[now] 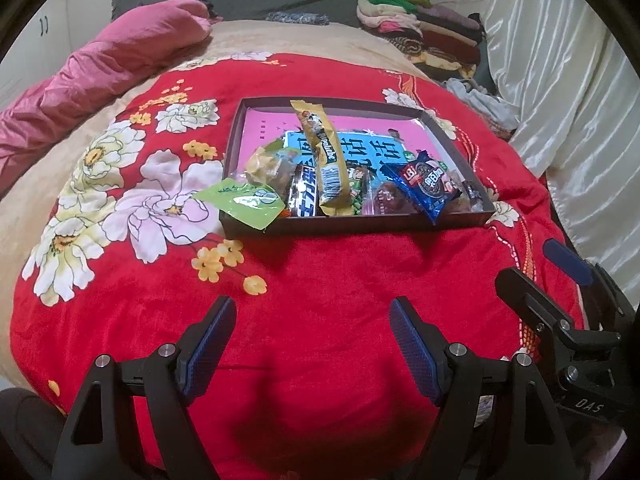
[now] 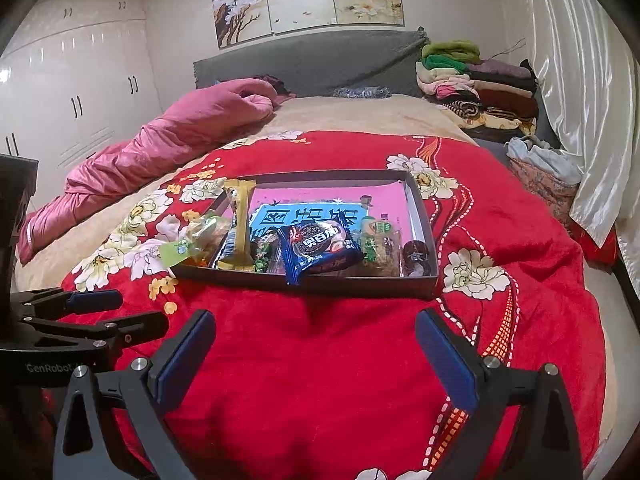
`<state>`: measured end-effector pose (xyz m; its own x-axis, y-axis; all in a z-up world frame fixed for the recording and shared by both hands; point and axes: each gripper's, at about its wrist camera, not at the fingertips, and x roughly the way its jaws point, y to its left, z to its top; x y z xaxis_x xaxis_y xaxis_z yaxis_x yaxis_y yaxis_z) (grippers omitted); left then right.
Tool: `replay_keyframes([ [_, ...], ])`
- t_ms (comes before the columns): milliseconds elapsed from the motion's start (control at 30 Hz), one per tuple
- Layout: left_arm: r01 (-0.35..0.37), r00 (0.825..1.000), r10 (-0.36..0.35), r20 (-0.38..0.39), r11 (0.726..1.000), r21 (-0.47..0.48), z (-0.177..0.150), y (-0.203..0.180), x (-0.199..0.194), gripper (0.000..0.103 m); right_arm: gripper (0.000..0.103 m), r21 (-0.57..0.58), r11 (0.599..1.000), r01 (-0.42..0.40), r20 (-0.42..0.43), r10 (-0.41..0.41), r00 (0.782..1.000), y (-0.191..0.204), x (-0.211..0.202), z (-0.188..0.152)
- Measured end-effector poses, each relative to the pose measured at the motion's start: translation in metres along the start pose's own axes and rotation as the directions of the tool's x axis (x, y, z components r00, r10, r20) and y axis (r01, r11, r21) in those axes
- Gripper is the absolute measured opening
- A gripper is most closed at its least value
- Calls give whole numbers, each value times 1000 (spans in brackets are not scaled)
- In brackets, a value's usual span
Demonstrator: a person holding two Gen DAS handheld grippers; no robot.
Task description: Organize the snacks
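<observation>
On the bed's plush red floral blanket (image 1: 340,280): shallow dark cardboard box (image 2: 420,216) of crinkly snack packets, well ahead of both claws | left claw (image 1: 312,344) spread wide, holding nothing | right claw (image 2: 314,356) likewise | blue cookie packet (image 2: 318,250) overhangs near rim | green packet (image 1: 240,202) droops over left corner

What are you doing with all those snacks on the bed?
Someone is sorting snacks using two hand-held grippers. The snacks sit piled in a shallow box on the red flowered blanket: a blue cookie pack, a long yellow bar, and a green packet hanging over the box's edge. Right now the left gripper and right gripper are both open, holding nothing, hovering over the blanket short of the box.
</observation>
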<state>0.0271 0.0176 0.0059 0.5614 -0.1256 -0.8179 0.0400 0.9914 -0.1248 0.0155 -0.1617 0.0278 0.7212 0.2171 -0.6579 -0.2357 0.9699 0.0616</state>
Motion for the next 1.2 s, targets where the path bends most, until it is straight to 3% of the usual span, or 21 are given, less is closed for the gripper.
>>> replay_keyframes([
  [833, -18, 1000, 18, 2, 1000, 3, 1, -2, 0, 80, 101, 0, 1000, 1, -2, -1, 1000, 0, 0, 0],
  [1200, 13, 1000, -13, -8, 1000, 5, 0, -5, 1, 80, 101, 0, 1000, 2, -2, -2, 1000, 0, 0, -1],
])
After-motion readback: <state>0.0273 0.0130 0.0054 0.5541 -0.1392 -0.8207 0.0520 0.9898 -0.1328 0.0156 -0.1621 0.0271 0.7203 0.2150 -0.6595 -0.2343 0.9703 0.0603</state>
